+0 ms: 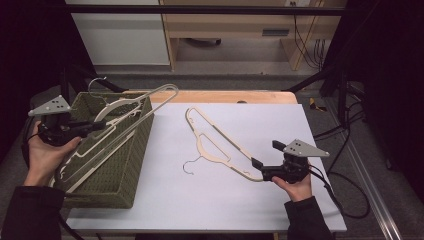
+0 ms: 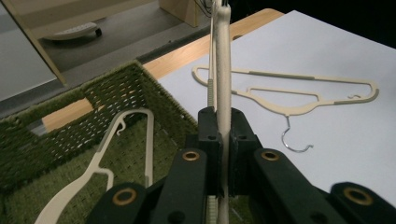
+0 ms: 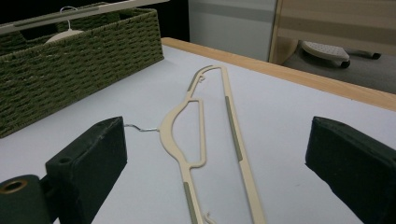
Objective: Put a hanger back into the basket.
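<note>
Hangers: left hand-held gripper [image 1: 97, 125] clamps one [image 1: 131, 107] over the basket [image 1: 131, 165]; right hand-held gripper [image 1: 266, 161] gapes around another [image 1: 220, 145].

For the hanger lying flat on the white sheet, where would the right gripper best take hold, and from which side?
Probably the near end of the hanger, where its straight bar meets the shoulder. It lies flat with that end pointing at the right gripper, whose jaws stand open around it in the right gripper view. Come in low from the person's right, along the white sheet; the thin hook looks less secure.
</note>
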A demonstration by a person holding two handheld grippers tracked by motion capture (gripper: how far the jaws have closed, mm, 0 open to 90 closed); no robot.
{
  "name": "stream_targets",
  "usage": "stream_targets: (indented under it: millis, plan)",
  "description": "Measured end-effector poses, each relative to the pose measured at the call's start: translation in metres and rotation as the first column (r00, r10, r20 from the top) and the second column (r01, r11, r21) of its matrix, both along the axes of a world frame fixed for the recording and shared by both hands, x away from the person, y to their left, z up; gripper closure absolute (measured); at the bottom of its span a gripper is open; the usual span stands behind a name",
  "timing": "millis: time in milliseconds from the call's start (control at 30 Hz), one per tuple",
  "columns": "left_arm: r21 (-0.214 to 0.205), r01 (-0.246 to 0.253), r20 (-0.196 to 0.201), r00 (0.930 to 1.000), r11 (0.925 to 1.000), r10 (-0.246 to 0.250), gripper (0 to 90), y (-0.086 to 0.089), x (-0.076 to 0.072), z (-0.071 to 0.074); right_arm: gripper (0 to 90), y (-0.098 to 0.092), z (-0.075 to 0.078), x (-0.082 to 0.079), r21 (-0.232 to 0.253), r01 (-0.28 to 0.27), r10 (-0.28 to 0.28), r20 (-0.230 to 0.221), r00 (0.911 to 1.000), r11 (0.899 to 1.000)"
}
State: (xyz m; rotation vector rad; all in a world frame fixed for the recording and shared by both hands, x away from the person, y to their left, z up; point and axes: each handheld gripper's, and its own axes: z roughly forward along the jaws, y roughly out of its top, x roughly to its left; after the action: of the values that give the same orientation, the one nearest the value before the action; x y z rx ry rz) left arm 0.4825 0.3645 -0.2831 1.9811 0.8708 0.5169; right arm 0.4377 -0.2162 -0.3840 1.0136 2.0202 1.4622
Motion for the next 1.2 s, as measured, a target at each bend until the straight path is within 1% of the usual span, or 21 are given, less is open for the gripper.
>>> stream_targets:
  millis: [100,233,367,433,500,533,567,633,700,733,800,867,900,967,1100,1133,1200]
  plan:
    - [0.002,-0.018,-0.005,0.9998,0.9998,0.018,86.3,0.011,0.002,-0.003,5.9,0.001,0.0,0.0,0.0,0.003,-0.003,-0.002,1.0,1.0]
    - [0.023,-0.04,-0.005,0.9992,0.9989,0.04,86.3,0.023,0.004,-0.007,5.9,0.001,-0.001,0.0,-0.001,0.003,-0.003,-0.006,1.0,1.0]
    - [0.032,-0.065,-0.003,0.9978,0.9973,0.066,86.3,0.035,0.003,-0.011,5.9,0.001,-0.001,0.0,0.0,0.004,-0.004,-0.005,1.0,1.0]
    - [0.029,-0.07,0.001,0.9975,0.9971,0.07,86.3,0.041,0.003,-0.013,5.9,0.001,-0.001,0.0,0.0,0.003,-0.003,-0.006,1.0,1.0]
    - [0.011,-0.085,0.003,0.9964,0.9964,0.085,86.3,0.046,0.002,-0.014,5.9,0.001,-0.001,0.0,-0.001,0.003,-0.003,-0.007,1.0,1.0]
    - [0.009,-0.09,0.003,0.996,0.9959,0.09,86.3,0.048,0.002,-0.015,5.9,0.001,-0.001,0.0,-0.001,0.003,-0.003,-0.007,1.0,1.0]
    - [0.013,-0.091,0.003,0.9959,0.9958,0.091,86.3,0.051,0.002,-0.015,5.9,0.001,-0.001,0.0,-0.001,0.003,-0.003,-0.007,1.0,1.0]
    - [0.004,-0.103,0.005,0.9946,0.9947,0.103,86.3,0.055,0.001,-0.017,5.9,0.001,-0.001,0.0,-0.001,0.002,-0.002,-0.007,1.0,1.0]
    - [0.01,-0.113,-0.001,0.9936,0.9935,0.113,86.3,0.06,0.001,-0.019,5.9,0.001,-0.001,0.0,-0.003,0.003,-0.003,-0.006,1.0,1.0]
    - [0.005,-0.123,-0.004,0.9924,0.9924,0.123,86.3,0.061,0.001,-0.021,5.9,0.001,-0.001,0.0,-0.004,0.004,-0.004,-0.005,1.0,1.0]
    - [0.016,-0.128,-0.01,0.9917,0.9917,0.128,86.2,0.065,0.001,-0.023,5.9,0.001,-0.001,0.001,-0.004,0.004,-0.004,-0.004,1.0,1.0]
    - [0.017,-0.133,-0.021,0.9909,0.991,0.133,86.3,0.067,0.001,-0.027,5.9,0.001,-0.002,0.001,-0.011,-0.001,0.001,-0.004,1.0,1.0]
    - [0.004,-0.137,-0.021,0.9903,0.9905,0.137,86.2,0.067,0.001,-0.028,5.9,0.001,-0.002,0.001,-0.011,-0.001,0.001,-0.002,1.0,1.0]
    - [-0.004,-0.146,-0.025,0.989,0.9893,0.146,86.3,0.067,0.001,-0.031,5.9,0.001,-0.002,0.001,-0.012,-0.001,0.001,-0.003,1.0,1.0]
    - [0.018,-0.165,-0.049,0.985,0.9861,0.166,86.3,0.069,0.003,-0.038,5.8,0.001,-0.002,0.001,-0.013,-0.003,0.003,-0.003,1.0,1.0]
    - [0.009,-0.173,-0.054,0.9834,0.9849,0.173,86.3,0.068,0.003,-0.04,5.8,0.001,-0.002,0.001,-0.014,-0.002,0.002,-0.003,1.0,1.0]
    - [0.002,-0.175,-0.072,0.982,0.9846,0.174,86.3,0.066,0.004,-0.045,5.8,0.001,-0.002,0.001,-0.013,-0.001,0.001,-0.005,1.0,1.0]
